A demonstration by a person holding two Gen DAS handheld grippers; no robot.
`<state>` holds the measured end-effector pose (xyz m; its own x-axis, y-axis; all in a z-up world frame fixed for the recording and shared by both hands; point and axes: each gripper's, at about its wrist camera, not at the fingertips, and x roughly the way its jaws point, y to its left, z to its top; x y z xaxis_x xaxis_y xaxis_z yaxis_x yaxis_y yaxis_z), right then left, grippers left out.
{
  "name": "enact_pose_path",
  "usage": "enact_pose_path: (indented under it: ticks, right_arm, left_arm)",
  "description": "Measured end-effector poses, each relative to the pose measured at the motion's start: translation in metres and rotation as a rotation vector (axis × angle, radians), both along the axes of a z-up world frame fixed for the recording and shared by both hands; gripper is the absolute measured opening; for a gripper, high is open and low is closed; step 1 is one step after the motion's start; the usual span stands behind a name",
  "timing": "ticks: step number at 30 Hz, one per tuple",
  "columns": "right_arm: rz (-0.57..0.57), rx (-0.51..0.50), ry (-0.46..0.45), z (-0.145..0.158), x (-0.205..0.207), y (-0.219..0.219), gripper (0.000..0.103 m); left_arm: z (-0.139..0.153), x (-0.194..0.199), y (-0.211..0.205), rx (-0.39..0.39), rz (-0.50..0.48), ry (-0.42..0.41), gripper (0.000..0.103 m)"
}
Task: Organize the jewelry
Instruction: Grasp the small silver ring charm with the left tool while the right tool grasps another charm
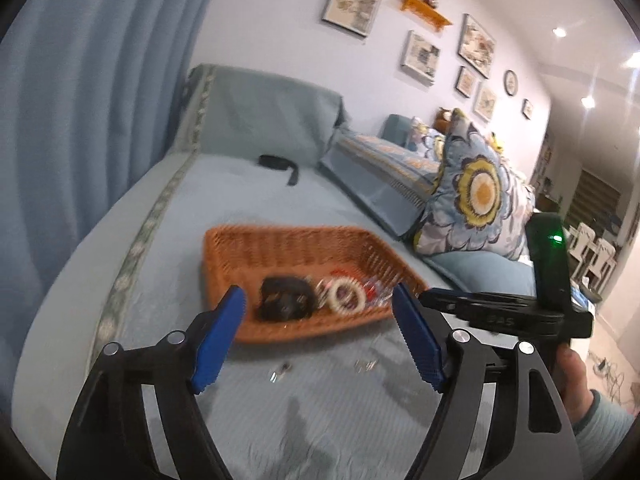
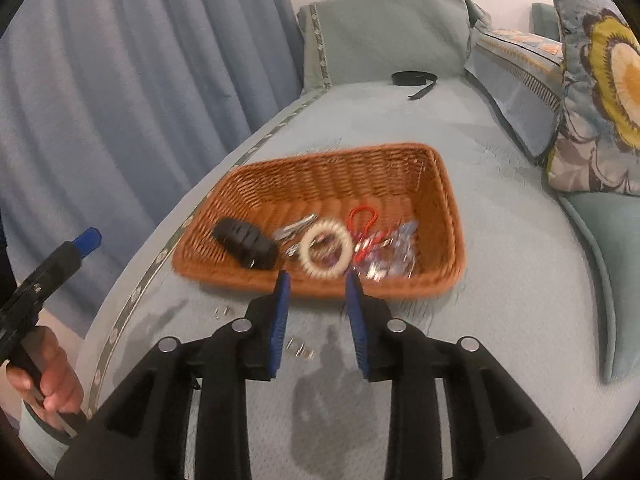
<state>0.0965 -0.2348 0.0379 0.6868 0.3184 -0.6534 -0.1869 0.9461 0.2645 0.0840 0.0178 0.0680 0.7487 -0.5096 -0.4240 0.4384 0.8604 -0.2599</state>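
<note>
An orange wicker basket lies on the pale blue sofa cover. In its near end are a black chunky piece, a white beaded ring bracelet, a red cord and clear sparkly bits. Small metal pieces lie on the cover in front of the basket. My left gripper hangs wide open just short of the basket's near rim, nothing between its blue pads. My right gripper is partly open at that rim, also empty.
A black strap lies at the far end of the seat. A floral cushion leans to the right, with blue curtains on the left. A person's hand grips each tool's handle.
</note>
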Motion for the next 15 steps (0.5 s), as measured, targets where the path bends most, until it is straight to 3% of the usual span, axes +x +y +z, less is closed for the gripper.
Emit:
enact_pose_path:
  ticks: [1,3,15]
  right_arm:
    - [-0.001,0.0,-0.006,-0.003,-0.005,0.001,0.046]
    - [-0.004,-0.022,-0.023,-0.011,-0.016,0.005,0.052]
    - [0.036,-0.112,-0.025,-0.051,-0.026,0.023,0.052]
  left_arm:
    - [-0.006,-0.004,0.006,-0.01,0.011,0.012,0.073]
    - [-0.017,-0.008,0.016,-0.024,0.035,0.031,0.073]
    - [-0.089,0.002,0.023,0.065,0.105,0.149,0.072]
